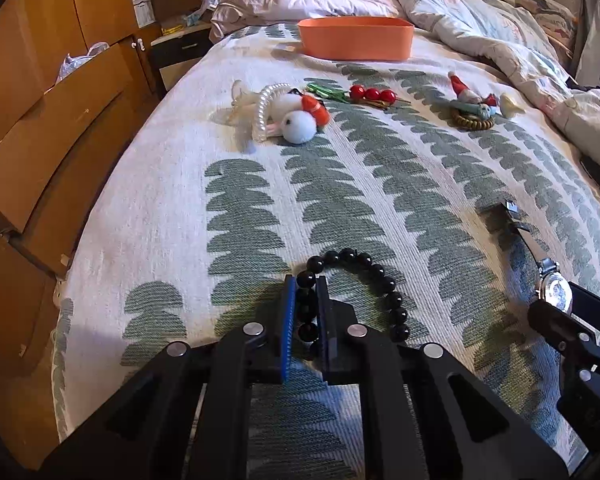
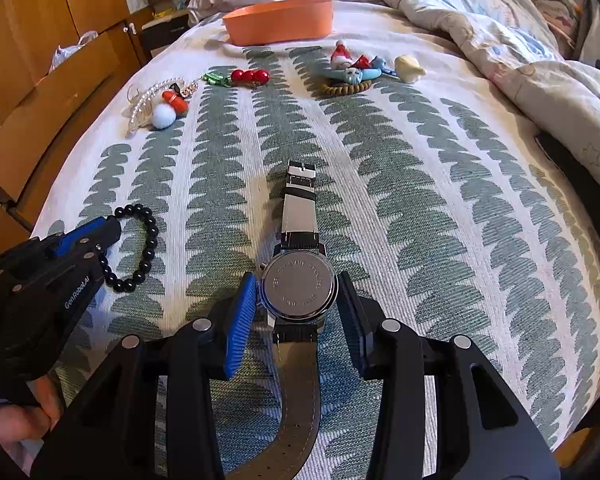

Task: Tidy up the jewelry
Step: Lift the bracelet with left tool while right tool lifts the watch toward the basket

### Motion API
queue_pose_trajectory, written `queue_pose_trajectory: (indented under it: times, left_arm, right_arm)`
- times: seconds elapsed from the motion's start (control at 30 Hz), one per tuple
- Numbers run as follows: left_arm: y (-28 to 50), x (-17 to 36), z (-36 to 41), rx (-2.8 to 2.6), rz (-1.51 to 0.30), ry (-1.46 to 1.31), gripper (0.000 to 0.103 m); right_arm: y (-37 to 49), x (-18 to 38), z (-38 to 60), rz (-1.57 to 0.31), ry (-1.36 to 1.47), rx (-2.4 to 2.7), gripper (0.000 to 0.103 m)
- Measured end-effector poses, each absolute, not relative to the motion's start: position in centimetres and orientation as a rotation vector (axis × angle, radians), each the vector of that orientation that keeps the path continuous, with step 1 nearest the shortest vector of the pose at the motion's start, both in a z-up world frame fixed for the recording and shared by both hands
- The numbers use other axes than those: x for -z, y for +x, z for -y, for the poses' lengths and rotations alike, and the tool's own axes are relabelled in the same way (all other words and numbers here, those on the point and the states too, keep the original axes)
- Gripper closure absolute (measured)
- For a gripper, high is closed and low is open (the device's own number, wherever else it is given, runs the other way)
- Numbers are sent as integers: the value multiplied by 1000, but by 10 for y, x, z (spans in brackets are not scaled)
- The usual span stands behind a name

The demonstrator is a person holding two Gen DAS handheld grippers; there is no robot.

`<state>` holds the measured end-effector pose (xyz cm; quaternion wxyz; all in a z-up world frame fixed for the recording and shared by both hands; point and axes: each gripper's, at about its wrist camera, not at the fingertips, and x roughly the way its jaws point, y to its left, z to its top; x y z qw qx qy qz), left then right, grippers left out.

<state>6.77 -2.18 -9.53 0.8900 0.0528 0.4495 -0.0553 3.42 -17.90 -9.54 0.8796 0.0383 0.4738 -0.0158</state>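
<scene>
My left gripper (image 1: 305, 312) is shut on a black bead bracelet (image 1: 376, 276) lying on the bedspread; it also shows in the right wrist view (image 2: 148, 240). My right gripper (image 2: 298, 300) is shut on a wristwatch (image 2: 299, 286), pads against the round steel case, back side up, strap running forward and back. The watch shows at the right in the left wrist view (image 1: 556, 292). An orange bin (image 1: 356, 37) stands at the far end of the bed, also in the right wrist view (image 2: 278, 24).
Loose pieces lie mid-bed: a pearl hair clip with white pompoms (image 1: 288, 114), red bead clip (image 1: 372, 94), a brown bead ring with small toys (image 1: 474, 110). Rumpled duvet (image 1: 480, 20) at right. Wooden drawers (image 1: 40, 140) along the left bed edge.
</scene>
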Motion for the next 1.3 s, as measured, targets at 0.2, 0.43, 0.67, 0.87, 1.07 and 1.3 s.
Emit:
queue_pose_trajectory:
  times: [0.2, 0.43, 0.67, 0.87, 1.07, 1.3]
  left_arm:
    - [64, 79, 14, 112, -879, 93, 92]
    - [61, 63, 13, 122, -837, 78, 92]
    - [58, 44, 11, 117, -783, 76, 92]
    - [55, 32, 9, 116, -750, 68, 93]
    - [56, 16, 10, 124, -713, 63, 93]
    - [66, -2, 10, 114, -682, 67, 93]
  right_arm:
    - [32, 90, 179, -971, 82, 33, 62]
    - [29, 80, 184, -938, 95, 32, 62]
    - [23, 64, 190, -895, 118, 31, 62]
    - [19, 51, 198, -858, 138, 34, 62]
    - [18, 33, 206, -816, 159, 39, 62]
    - [24, 0, 221, -753, 182, 54, 62]
